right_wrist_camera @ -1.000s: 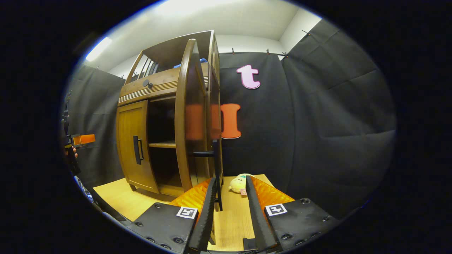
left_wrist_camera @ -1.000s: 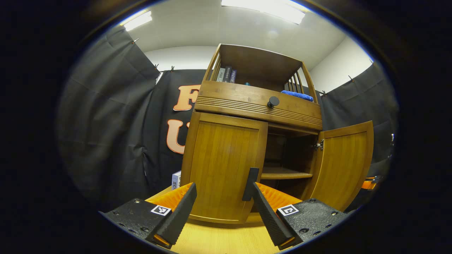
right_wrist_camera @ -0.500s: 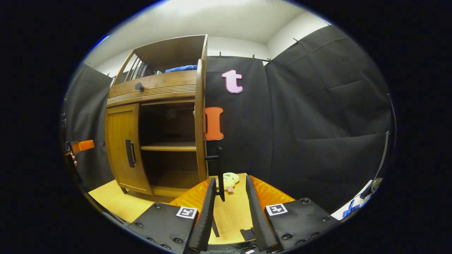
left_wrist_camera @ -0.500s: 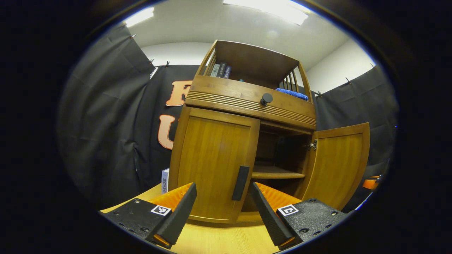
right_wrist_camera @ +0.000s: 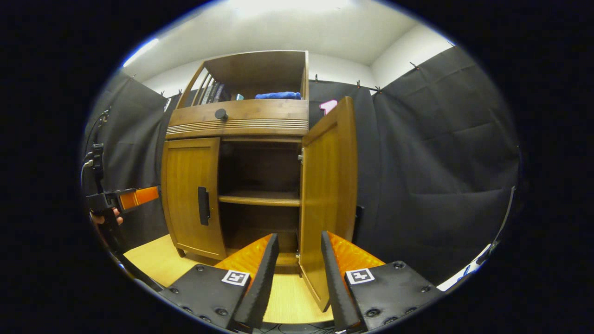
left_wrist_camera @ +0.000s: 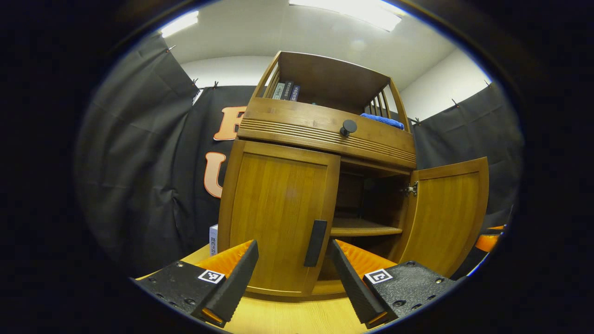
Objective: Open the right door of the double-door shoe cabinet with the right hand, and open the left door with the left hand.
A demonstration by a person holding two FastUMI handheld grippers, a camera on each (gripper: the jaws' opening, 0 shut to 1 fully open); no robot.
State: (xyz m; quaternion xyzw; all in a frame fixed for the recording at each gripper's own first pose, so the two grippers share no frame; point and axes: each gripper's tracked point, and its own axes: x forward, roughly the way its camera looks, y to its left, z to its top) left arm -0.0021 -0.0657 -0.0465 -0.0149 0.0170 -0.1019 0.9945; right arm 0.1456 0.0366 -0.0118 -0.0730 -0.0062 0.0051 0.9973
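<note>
In the left gripper view, the left gripper (left_wrist_camera: 291,278) is seen nearest, its 2 fingers spread wide with nothing held between them. Just beyond and slightly right of the gap's centre, the black handle (left_wrist_camera: 315,243) of the closed left door (left_wrist_camera: 277,218) is found, apart from both fingers; its long axis runs upright, so it is judged that the jaws must be brought forward around it from either side. Farther right, the right door (left_wrist_camera: 445,213) is seen swung open. In the right gripper view, the right gripper (right_wrist_camera: 297,273) is parted and empty, with the open door's edge just ahead.
</note>
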